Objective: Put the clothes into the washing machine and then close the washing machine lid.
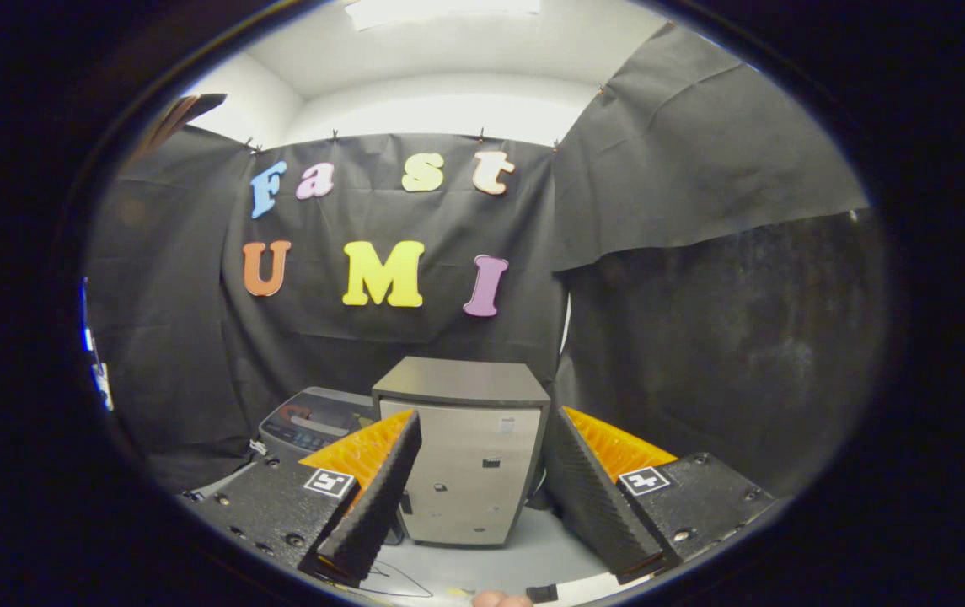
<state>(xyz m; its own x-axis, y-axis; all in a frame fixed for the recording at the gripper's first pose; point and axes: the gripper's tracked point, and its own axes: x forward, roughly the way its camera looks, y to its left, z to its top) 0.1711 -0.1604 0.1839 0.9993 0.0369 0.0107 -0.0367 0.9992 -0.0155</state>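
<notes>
**Washer sits left of the jaw line, half behind the left finger**

- Washing machine [313, 417]: low grey unit on the far left, against the black cloth wall [726, 337]. Just its top face shows, with a dark glossy panel. That face looks flat and level, so the lid seems to be down, but much of it is hidden and I cannot be sure. Whether clothes are inside cannot be told.
- Just right of the washer, touching or nearly so: a taller grey cabinet [469, 472], upright, with its door facing the camera. It stands on the pale table [533, 548].
- Gripper [482, 417]: jaws wide apart and holding nothing. The cabinet, not the washer, lies straight ahead between the fingers. The washer lies beyond and left of the left finger.
- A fingertip [499, 599] peeks in at the near edge.

Judgement: a lowered lid fits a load yet to go in as well as one in and shut away. Either way, reaching the washer means swinging the jaw line left, off the cabinet.
</notes>
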